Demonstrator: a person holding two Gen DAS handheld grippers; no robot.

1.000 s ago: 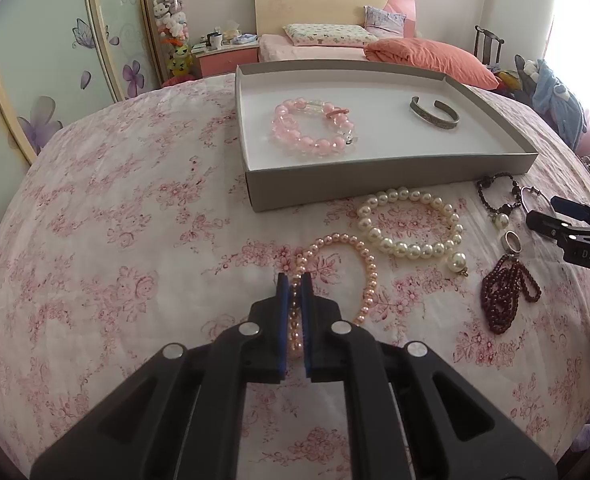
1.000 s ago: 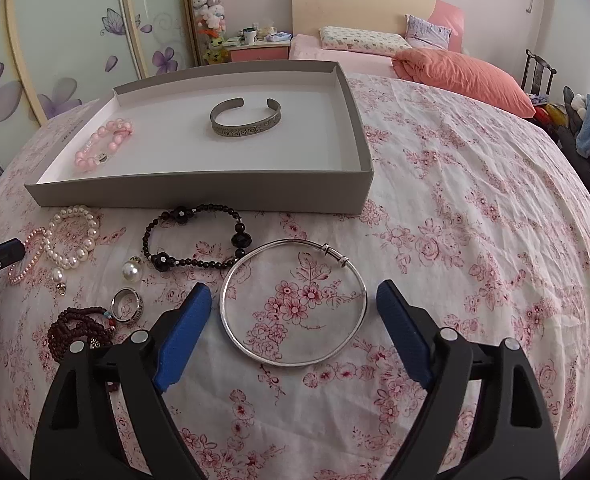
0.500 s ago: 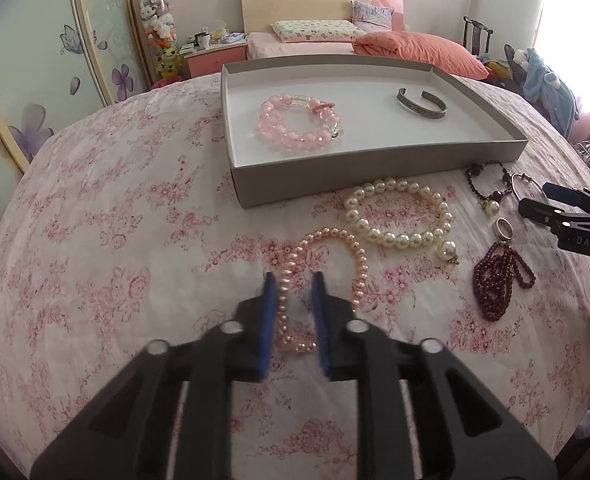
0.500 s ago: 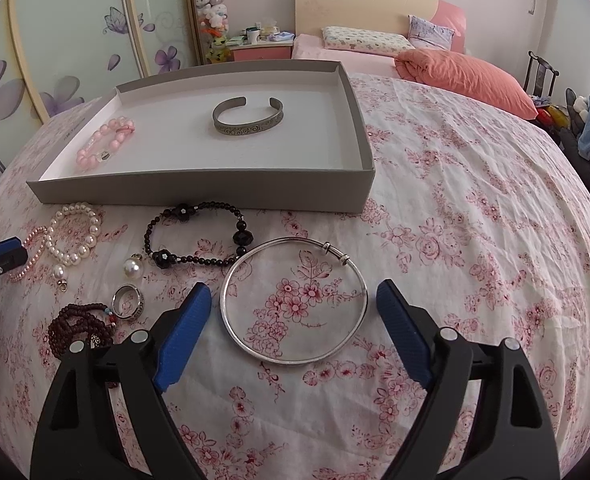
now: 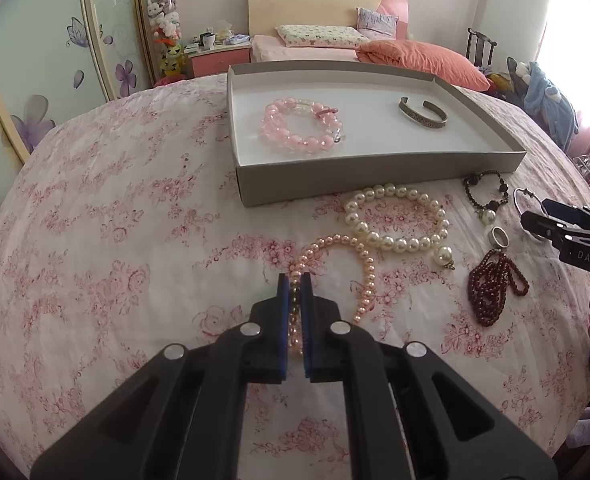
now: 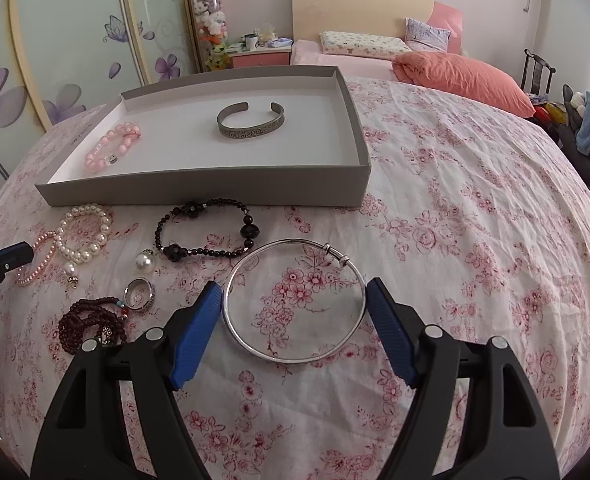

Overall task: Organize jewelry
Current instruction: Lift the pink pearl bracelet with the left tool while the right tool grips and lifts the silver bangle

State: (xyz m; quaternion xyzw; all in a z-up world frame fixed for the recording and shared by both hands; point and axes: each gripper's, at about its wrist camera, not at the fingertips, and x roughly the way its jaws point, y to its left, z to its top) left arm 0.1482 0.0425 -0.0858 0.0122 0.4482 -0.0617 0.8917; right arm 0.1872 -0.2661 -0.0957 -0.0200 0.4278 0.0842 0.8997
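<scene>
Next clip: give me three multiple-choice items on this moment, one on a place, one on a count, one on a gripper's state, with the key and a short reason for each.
1. Where does the engraved metal cuff lie?
A. On the bedspread
B. Inside the grey tray
C. Between gripper fingers

2. How many pieces lie inside the tray?
A. Two
B. Four
C. None

3. What is the left gripper doing?
A. Open above the tray
B. Shut on the pink pearl strand
C. Shut on a ring

Key:
1 B, the cuff rests on the tray's white floor.
2 A, only the cuff and the pink bead bracelet are in it.
3 B, its blue pads pinch the strand; the right gripper stands open around the silver bangle.
</scene>
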